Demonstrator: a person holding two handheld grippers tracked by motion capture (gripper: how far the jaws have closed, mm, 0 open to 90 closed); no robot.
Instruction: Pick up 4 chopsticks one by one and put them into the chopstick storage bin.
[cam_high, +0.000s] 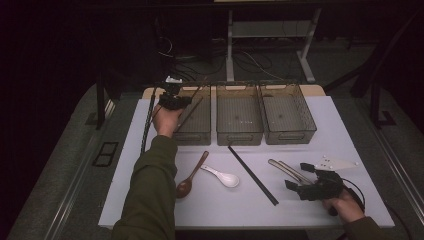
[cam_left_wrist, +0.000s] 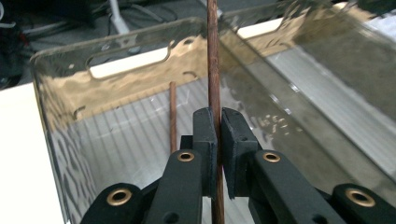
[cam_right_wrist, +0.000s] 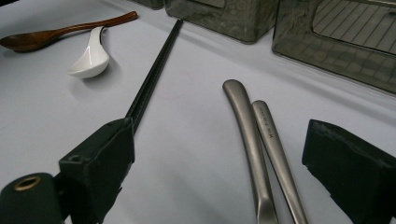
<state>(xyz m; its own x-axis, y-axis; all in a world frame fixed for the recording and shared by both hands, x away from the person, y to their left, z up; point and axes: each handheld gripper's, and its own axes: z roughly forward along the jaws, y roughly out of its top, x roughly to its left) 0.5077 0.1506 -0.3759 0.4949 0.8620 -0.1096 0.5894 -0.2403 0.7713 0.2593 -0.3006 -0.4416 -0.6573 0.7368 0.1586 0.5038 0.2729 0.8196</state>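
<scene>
The left gripper (cam_high: 173, 100) is at the far left of the counter (cam_high: 330, 130), over the left bin (cam_high: 196, 134). Its fingers (cam_left_wrist: 205, 140) are closed on a thin brown chopstick (cam_left_wrist: 214, 60), which stands nearly upright between the pads and passes on above and below them. In the left gripper view a second brown chopstick (cam_left_wrist: 173, 116) is already inside this bin, leaning against the far wall near the handle slot. In the high view the held chopstick (cam_high: 192, 111) slants across the rim of the left bin.

Three clear grey bins stand side by side at the back of the counter: the left one, a middle bin (cam_high: 239, 134) and a right bin (cam_high: 290, 135).

The right gripper (cam_high: 300, 176) rests low at the near right of the counter, held by the right hand (cam_high: 345, 205). Its fingers (cam_right_wrist: 100, 163) are wide open and grip nothing. Between them, on the counter, lie two metal handles (cam_right_wrist: 254, 140) touching each other side by side. Beside the left finger runs a pair of black chopsticks (cam_right_wrist: 154, 77), pointing toward the middle bin.

To the left of them lie a white spoon (cam_high: 222, 176) and a wooden spoon (cam_high: 189, 179), close together, their handles almost meeting.
</scene>
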